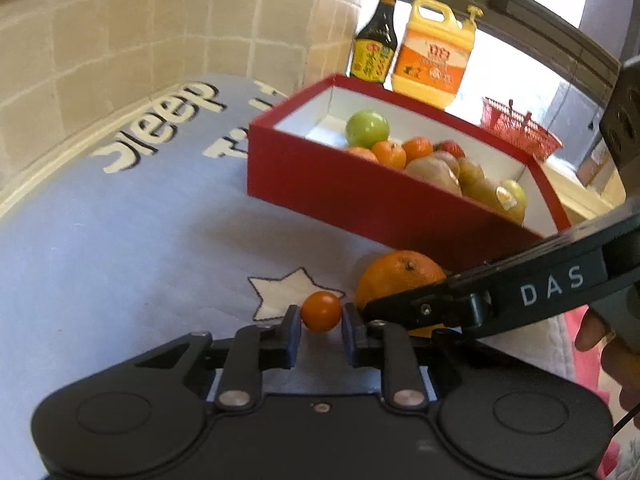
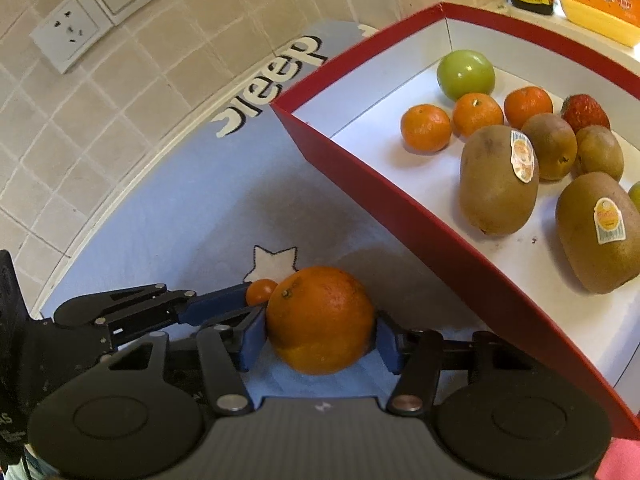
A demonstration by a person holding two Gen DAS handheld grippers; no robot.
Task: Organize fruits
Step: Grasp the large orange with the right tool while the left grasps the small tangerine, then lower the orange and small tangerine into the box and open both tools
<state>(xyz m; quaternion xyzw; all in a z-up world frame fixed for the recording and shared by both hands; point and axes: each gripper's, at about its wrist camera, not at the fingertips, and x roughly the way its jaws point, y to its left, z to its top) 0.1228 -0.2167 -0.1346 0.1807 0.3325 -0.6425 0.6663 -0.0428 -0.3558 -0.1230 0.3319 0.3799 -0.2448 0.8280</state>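
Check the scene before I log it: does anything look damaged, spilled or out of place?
Nothing damaged or spilled. Only two fruits sit outside the red box, on the blue mat: a cherry tomato in the left gripper and an orange in the right gripper.

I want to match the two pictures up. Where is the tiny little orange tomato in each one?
Left wrist view: the tiny tomato sits low in the middle, between the left gripper fingers, which are shut on it.
Right wrist view: low and left of middle, peeking out behind the big orange, at the tip of the left gripper reaching in from the left.
Shared landmark: the white star on the blue mat, right beside it.
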